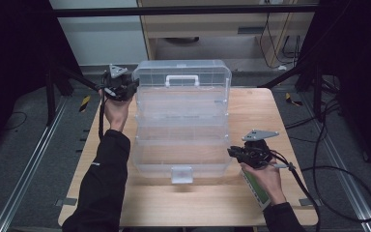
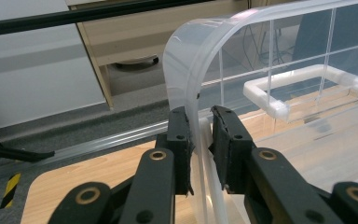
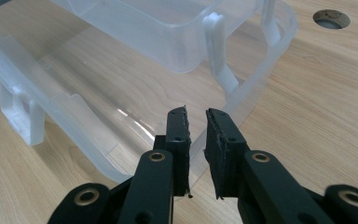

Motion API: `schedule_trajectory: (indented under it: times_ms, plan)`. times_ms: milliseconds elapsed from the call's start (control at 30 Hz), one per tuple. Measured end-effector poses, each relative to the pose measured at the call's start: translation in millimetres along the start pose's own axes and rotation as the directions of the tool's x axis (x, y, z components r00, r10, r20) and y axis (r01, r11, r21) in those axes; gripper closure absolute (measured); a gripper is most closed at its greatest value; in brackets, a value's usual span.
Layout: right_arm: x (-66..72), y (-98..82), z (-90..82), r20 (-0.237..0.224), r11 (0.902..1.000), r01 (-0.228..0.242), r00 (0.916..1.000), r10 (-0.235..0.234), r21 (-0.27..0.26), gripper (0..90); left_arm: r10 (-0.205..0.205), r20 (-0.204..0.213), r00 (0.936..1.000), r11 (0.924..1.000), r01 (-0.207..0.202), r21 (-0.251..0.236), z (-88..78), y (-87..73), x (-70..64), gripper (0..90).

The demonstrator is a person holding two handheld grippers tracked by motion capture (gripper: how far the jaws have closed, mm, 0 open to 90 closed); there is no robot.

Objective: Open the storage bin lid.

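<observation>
The left gripper is clamped on the lid rim, swinging it open. The right gripper pinches the base wall between its pads, steadying it.

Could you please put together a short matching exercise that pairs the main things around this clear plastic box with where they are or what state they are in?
Things:
1. left claw
2. right claw
3. white carry handle
4. white latch

Places or states:
A. at the box's near edge, closest to the person
B. on the raised clear lid at the far end of the box
C. clamped on the rounded corner rim of the lid
D. closed on the rim of the bottom tray at the box's near right corner

Pairs: 1-C, 2-D, 3-B, 4-A
</observation>
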State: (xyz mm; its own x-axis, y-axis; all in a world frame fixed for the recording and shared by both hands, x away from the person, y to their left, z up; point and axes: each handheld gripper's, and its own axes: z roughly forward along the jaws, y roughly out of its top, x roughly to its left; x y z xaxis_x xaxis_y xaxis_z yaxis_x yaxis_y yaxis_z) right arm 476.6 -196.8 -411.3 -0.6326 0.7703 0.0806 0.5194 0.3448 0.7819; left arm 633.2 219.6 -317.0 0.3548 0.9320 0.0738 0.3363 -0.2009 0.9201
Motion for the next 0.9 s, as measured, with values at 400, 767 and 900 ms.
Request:
schedule_trajectory:
  times_ms: [400, 767, 900]
  plan:
    - [0.2, -0.1, 0.1, 0.001, 1.0, 0.002, 1.0, -0.002, -0.001, 79.3, -0.023, -0.016, 0.9996, 0.9997, 0.023, 0.007, 14.7, 0.7, 2.6, 76.2]
    - [0.2, -0.1, 0.0, 0.002, 1.0, 0.005, 1.0, -0.005, -0.001, 79.3, -0.024, -0.03, 0.9993, 0.9995, 0.025, 0.019, 26.4, 0.6, 4.8, 75.5]
    - [0.5, -0.3, -0.1, 0.003, 1.0, 0.004, 1.0, -0.004, -0.001, 79.4, -0.013, -0.047, 0.9988, 0.9994, 0.014, 0.032, 30.6, 0.3, 4.7, 74.6]
